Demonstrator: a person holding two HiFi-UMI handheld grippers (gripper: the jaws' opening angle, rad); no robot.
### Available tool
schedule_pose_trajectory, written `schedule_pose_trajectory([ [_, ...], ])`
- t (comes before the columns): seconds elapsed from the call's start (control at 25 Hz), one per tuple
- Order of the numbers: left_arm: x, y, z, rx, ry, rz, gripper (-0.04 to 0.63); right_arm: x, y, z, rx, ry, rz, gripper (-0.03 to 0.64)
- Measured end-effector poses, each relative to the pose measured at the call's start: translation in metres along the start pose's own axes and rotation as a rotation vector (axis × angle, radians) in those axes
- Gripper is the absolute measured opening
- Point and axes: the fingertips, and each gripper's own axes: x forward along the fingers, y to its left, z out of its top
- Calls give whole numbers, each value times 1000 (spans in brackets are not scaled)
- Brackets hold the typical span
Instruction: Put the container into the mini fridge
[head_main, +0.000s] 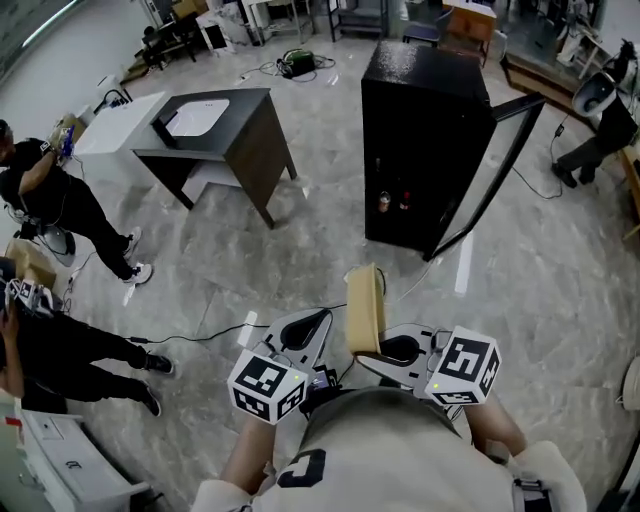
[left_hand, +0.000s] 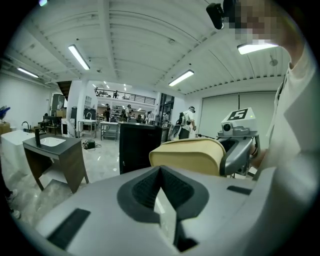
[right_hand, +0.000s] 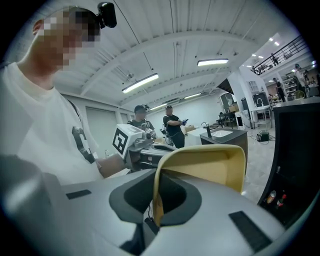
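- Gripping the container (right_hand: 210, 165) by one rim, the right gripper (right_hand: 155, 200) has its fingers clamped on the thin wall and holds it on edge close to the person's chest, likely for carrying.
- Just beside it, the left gripper (left_hand: 160, 172) has its fingers pressed together on nothing, seemingly kept spare.
- The container is a shallow, pale-yellow tray with rounded corners.
- Well ahead on the floor stands the black mini fridge (head_main: 420, 120), with its door (head_main: 490, 170) swung open ready and two bottles (head_main: 384, 202) at its bottom front edge.
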Motion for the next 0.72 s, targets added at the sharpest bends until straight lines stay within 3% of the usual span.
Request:
schedule_pose_trajectory([
  [0.36, 32, -40, 3, 13, 19, 57, 55, -51, -10, -21, -8, -14, 64, 31],
  [0.56, 39, -39, 11, 18, 34, 101, 54, -63, -22, -16, -38, -18, 87, 31],
  [0.72, 53, -38, 11, 18, 45, 77, 54, -67, -31, -19, -27, -2, 75, 31],
])
